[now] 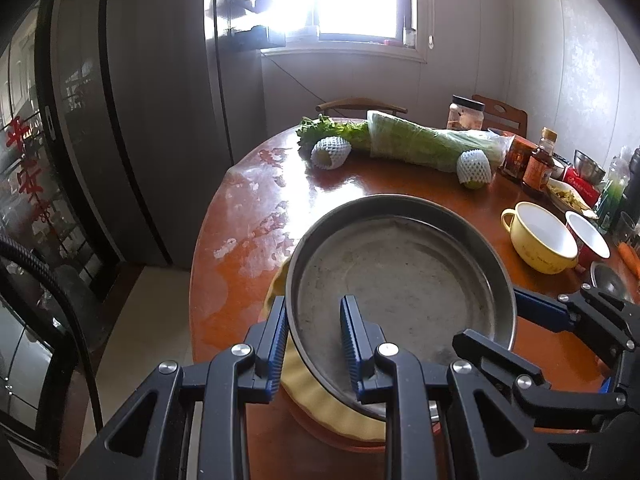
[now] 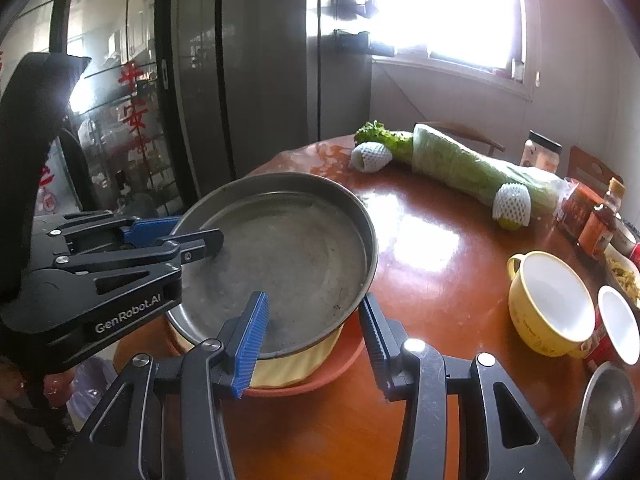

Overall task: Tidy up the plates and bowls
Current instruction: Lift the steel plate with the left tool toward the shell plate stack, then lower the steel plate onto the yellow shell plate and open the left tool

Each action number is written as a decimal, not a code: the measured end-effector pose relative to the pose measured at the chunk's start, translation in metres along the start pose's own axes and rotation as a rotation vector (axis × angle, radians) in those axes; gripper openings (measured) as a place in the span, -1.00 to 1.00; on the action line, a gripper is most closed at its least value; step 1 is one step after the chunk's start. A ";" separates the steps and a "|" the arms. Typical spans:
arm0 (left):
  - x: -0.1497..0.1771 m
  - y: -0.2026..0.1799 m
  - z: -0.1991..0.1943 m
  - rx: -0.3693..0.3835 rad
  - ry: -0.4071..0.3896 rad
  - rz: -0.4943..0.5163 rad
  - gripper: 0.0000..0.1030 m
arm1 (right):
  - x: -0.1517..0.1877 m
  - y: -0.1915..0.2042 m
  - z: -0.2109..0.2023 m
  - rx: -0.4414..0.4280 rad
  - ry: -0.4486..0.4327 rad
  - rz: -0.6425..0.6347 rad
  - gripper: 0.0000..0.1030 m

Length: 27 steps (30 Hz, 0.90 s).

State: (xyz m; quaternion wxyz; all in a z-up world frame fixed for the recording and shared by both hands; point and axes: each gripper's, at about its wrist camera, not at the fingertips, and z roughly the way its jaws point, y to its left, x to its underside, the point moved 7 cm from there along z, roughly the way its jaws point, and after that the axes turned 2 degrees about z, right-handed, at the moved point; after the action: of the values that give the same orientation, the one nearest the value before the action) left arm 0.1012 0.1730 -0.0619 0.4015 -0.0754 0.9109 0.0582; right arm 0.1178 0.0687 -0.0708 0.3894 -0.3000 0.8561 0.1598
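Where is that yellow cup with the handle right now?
The yellow cup stands on the wooden table, right of the metal pan in both views, touching a red-and-white cup on its right.

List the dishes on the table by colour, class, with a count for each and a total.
Grey metal: 3 (pan, bowl, far bowl)
Yellow: 2 (cup, dish under pan)
Red: 2 (cup, plate)
Total: 7

Black skeletal left gripper (image 1: 316, 344), right gripper (image 2: 316, 340), blue ribbed pads, silver screws, white "GenRobot.AI" lettering
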 end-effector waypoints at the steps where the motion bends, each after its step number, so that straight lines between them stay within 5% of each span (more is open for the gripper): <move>1: -0.001 -0.001 0.000 -0.002 -0.001 0.003 -0.50 | 0.001 0.000 0.001 -0.001 0.003 0.000 -0.05; 27: 0.010 -0.004 0.012 0.007 0.032 0.015 -0.50 | 0.015 -0.002 0.025 0.060 0.053 -0.064 -0.05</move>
State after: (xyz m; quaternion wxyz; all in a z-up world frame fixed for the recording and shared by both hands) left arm 0.1034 0.1697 -0.0776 0.3867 -0.0678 0.9179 0.0568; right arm 0.1254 0.0739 -0.0980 0.3803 -0.3197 0.8604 0.1136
